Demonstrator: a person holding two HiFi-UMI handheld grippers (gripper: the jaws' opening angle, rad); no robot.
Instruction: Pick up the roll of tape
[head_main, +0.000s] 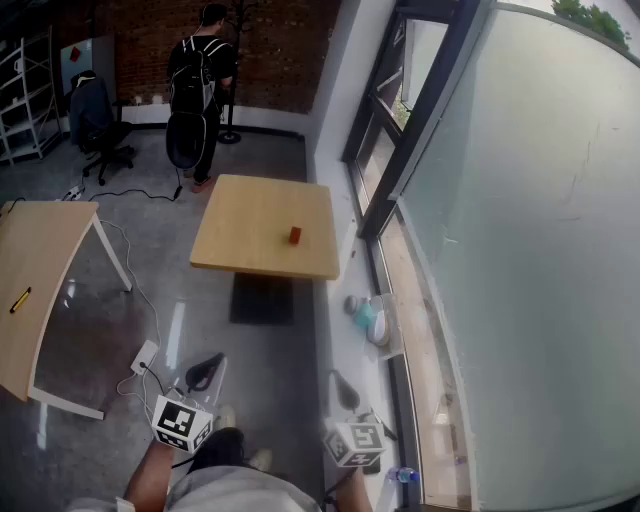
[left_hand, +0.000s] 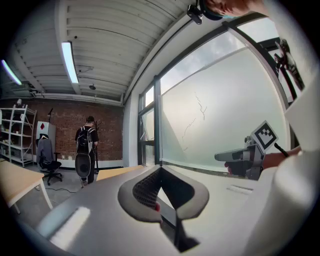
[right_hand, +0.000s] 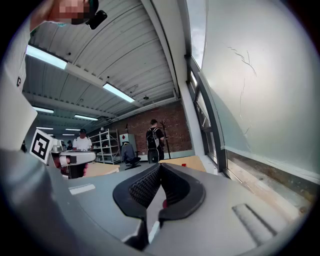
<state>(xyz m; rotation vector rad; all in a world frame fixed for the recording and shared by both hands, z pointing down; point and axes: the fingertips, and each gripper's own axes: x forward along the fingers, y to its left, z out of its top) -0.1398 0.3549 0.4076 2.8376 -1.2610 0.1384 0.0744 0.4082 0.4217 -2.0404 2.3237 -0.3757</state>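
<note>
We hold our left claw (left_hand: 160, 169) and right claw (right_hand: 159, 168) closed and empty, level by our body. The small red roll of tape (head_main: 295, 235) sits well ahead on the light wooden square bench (head_main: 245, 225), not yet approached.

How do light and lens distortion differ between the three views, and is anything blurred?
Head view: even daylight through the frosted window, whose frame bows; the red object on the wooden table is too small to identify. Left gripper view: strong fisheye, dark corners, a glaring ceiling lamp, the left gripper soft up close. Right gripper view: same fisheye and dark corners.
</note>
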